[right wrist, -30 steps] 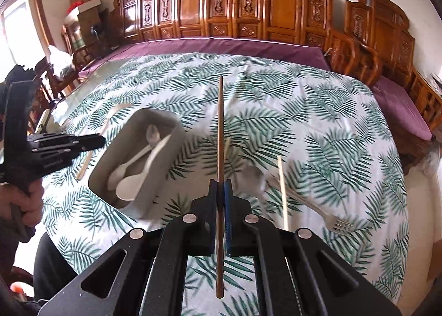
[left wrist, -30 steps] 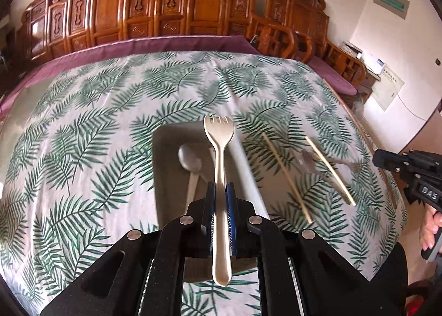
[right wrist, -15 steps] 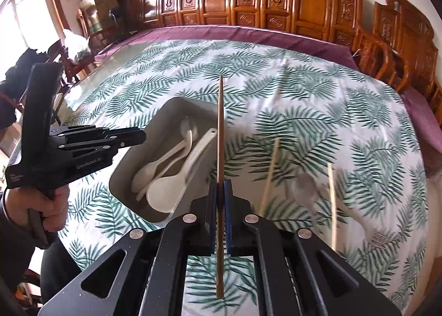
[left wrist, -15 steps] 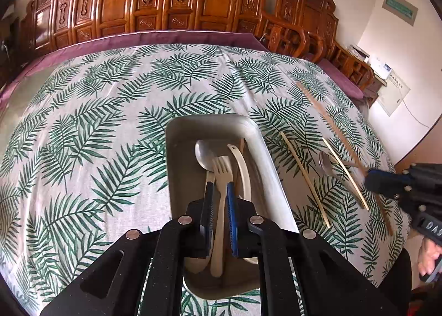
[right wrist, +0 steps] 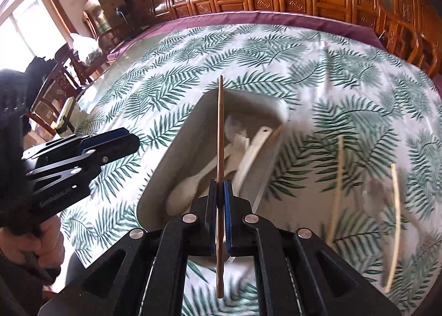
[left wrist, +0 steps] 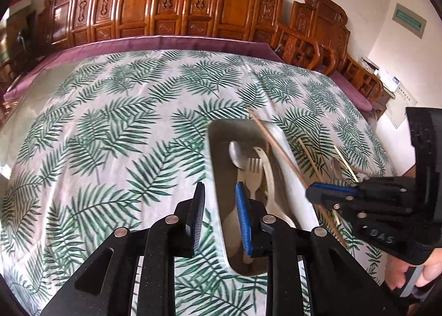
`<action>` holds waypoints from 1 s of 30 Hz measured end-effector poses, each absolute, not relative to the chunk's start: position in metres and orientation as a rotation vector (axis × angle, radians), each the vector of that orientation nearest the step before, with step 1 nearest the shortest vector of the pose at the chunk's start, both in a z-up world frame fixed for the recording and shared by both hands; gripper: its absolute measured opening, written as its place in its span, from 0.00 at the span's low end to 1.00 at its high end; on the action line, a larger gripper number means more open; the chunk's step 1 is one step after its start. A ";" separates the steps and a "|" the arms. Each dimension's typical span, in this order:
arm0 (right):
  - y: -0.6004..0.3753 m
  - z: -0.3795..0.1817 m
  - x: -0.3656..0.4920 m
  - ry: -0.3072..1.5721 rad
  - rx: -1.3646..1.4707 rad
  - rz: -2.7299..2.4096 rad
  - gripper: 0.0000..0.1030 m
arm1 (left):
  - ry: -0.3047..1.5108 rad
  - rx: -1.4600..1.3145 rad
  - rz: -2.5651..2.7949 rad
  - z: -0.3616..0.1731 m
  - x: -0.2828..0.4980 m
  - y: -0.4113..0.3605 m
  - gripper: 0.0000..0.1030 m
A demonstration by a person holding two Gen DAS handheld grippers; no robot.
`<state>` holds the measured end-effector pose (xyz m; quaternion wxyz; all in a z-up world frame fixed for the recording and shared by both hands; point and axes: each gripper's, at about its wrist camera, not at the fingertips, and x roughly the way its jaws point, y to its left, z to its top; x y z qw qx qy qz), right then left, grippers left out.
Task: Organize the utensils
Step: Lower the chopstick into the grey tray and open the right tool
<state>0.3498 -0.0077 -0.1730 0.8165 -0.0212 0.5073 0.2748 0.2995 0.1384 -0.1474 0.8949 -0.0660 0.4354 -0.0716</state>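
A home dining room: carved wooden chairs (left wrist: 193, 4) line the wall behind a leaf-print tablecloth (left wrist: 116, 122)

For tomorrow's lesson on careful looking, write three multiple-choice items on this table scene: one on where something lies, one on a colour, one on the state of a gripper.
1. Where does the fork lie?
A. In the grey tray
B. On the tablecloth
C. On a chair

2. What colour are the leaves on the tablecloth?
A. Red
B. Green
C. Yellow

3. What is the right gripper doing?
A. Standing open and empty
B. Clamped on a spoon
C. Clamped on a brown chopstick

Answers:
1 A: the fork rests inside the tray beside the spoons.
2 B: the fern print is green on white.
3 C: the chopstick runs between the closed jaws and points out over the tray.
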 end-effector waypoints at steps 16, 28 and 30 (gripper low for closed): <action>0.019 -0.203 0.372 1.134 -0.028 0.571 0.06 | 0.892 -0.142 -0.113 -0.140 0.286 0.160 0.21; 0.000 -0.179 0.365 1.060 -0.022 0.591 0.08 | 0.878 -0.121 -0.128 -0.129 0.284 0.148 0.21; -0.010 -0.171 0.360 1.041 -0.026 0.587 0.08 | 0.874 -0.115 -0.134 -0.126 0.283 0.144 0.21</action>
